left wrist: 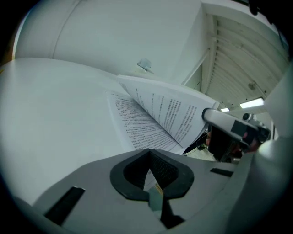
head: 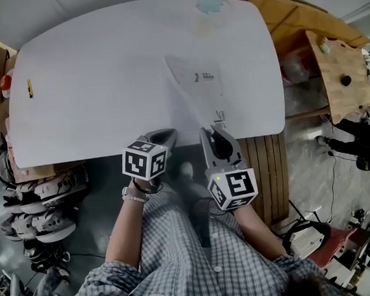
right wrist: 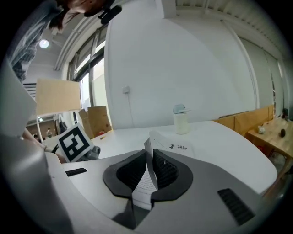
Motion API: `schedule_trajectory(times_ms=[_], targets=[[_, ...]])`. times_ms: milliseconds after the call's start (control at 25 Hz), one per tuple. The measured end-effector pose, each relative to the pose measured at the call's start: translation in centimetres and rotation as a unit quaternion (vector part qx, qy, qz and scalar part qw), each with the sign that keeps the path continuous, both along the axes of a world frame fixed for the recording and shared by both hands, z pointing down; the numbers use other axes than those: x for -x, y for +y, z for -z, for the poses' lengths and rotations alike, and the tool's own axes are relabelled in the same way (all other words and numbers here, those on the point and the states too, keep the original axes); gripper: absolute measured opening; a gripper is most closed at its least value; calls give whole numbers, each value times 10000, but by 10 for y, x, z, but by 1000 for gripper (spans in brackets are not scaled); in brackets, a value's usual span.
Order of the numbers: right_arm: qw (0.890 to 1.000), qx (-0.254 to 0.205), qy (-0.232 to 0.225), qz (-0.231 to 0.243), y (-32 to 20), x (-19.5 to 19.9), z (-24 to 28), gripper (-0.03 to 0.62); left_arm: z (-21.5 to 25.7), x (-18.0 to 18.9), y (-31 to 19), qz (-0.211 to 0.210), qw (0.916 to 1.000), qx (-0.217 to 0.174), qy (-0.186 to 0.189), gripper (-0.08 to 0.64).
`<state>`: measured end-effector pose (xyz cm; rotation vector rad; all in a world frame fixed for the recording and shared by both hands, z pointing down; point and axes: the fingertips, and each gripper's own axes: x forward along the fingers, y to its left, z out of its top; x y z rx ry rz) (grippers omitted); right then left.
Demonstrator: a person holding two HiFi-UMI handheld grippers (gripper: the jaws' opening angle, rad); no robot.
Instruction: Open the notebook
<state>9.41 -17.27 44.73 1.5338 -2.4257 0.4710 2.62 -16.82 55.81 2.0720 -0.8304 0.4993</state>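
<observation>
The notebook (head: 202, 79) lies open on the white table (head: 103, 74), near its front edge. My right gripper (head: 210, 132) is shut on a lifted leaf (right wrist: 147, 183), which stands on edge between its pads (right wrist: 167, 171). In the left gripper view that leaf (left wrist: 176, 114) arches up over a flat printed page (left wrist: 135, 121). My left gripper (head: 170, 136) sits just left of the right one. Its jaws (left wrist: 149, 153) are shut at the near corner of the flat page. A pale sliver shows between its pads; I cannot tell whether paper is pinched there.
A small bottle with a blue cap (head: 210, 3) stands at the table's far edge, behind the notebook. A yellow pen (head: 30, 88) lies at the far left. Shoes (head: 43, 206) and boxes crowd the floor on the left; wooden furniture (head: 338, 68) stands to the right.
</observation>
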Motion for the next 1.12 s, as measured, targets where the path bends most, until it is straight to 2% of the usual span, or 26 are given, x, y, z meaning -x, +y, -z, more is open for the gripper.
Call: schedule_trajectory(times_ms=[240, 440, 680, 800, 960, 1120], targets=[[9961, 12, -694, -538, -2, -26, 20, 51, -11, -3, 7, -94, 9985, 76, -529, 8], [9866, 127, -1246, -1049, -2, -55, 26, 52, -14, -2, 3, 107, 9980, 223, -586, 8], [9742, 91, -1537, -1651, 1, -90, 28, 51, -13, 0, 1, 273, 9976, 254, -591, 8], [9716, 55, -1436, -1882, 1, -108, 28, 51, -14, -1, 1, 326, 9974, 246, -596, 8], [9726, -20, -1029, -2084, -2, -132, 27, 51, -13, -2, -1, 374, 9971, 226, -623, 8], [9674, 35, -774, -2411, -2, -159, 21, 51, -13, -2, -2, 406, 9969, 219, -634, 8]])
